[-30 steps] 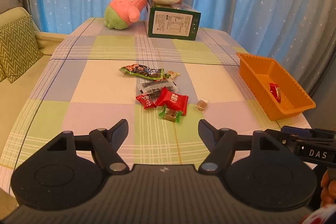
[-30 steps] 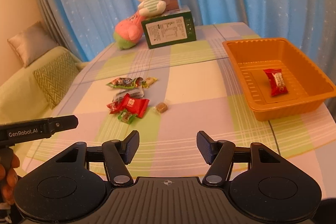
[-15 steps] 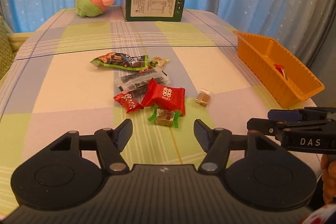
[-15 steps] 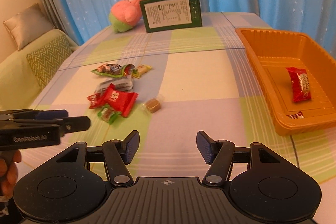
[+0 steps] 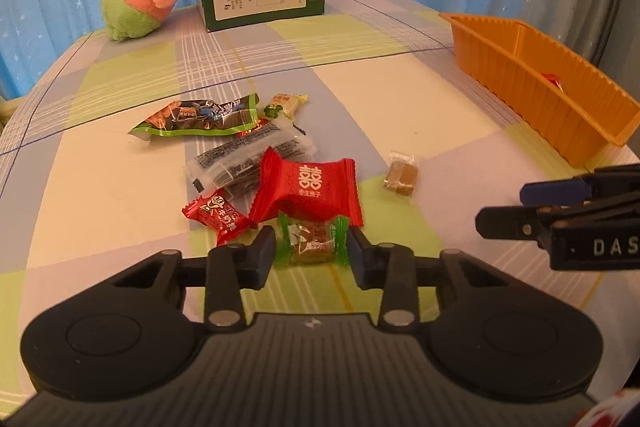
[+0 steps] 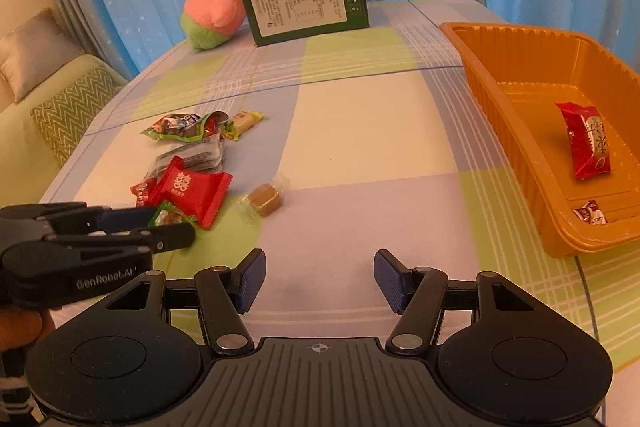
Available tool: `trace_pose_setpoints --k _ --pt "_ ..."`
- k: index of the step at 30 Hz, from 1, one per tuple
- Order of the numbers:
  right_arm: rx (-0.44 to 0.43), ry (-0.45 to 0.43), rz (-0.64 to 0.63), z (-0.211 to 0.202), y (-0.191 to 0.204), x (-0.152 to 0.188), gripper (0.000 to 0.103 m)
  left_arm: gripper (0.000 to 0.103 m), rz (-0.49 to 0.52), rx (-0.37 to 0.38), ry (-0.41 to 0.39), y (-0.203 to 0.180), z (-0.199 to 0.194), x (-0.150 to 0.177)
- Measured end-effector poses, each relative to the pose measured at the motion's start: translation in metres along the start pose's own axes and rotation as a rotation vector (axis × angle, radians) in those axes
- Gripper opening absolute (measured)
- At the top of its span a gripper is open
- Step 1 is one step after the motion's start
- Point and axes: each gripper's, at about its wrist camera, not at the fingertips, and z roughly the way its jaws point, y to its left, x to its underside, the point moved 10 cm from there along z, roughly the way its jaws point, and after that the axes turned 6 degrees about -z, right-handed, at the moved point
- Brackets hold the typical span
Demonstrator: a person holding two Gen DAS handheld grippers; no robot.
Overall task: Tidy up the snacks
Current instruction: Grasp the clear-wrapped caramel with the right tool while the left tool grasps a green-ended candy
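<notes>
Checked tablecloth (image 5: 120, 167) under closing left claw (image 5: 312, 247) flanking green-wrapped candy (image 5: 312, 241) (contact unclear).

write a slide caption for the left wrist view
Left gripper closing around a green-wrapped candy beside the snack pile.

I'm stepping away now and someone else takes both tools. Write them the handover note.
Left tool: jaws closing around the green-wrapped candy on the table; the candy sits between them, pads not yet pressing.
Right tool: open, nothing in it, over bare tablecloth.
Done: a red candy and a small red-and-white piece lie in the orange tray.
Left: the green candy, big red pack, small red candy, clear dark-printed pack, green-edged pack, yellow candy and brown cube, all on the table.
</notes>
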Motion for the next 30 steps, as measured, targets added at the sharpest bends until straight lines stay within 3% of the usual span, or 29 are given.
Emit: trace_pose_setpoints --k 2,13,17,20,30 --pt "-0.006 -0.003 0.003 0.003 0.001 -0.003 0.061 0.023 0.007 -0.009 -0.005 0.000 -0.003 -0.001" --pt "-0.076 -0.035 -0.065 0.033 0.026 -0.025 0.061 0.022 -0.063 -0.028 -0.020 0.015 -0.019 0.004" --pt "-0.047 -0.044 -0.167 0.043 0.038 -0.027 0.061 0.022 -0.094 -0.023 -0.017 0.021 -0.019 0.006" --pt "-0.003 -0.051 -0.261 0.055 0.043 -0.026 0.055 0.022 -0.111 -0.015 -0.012 0.023 -0.019 0.007" --pt "0.006 -0.080 -0.303 0.065 0.048 -0.028 0.037 0.022 -0.129 -0.008 -0.015 0.023 -0.020 0.007"
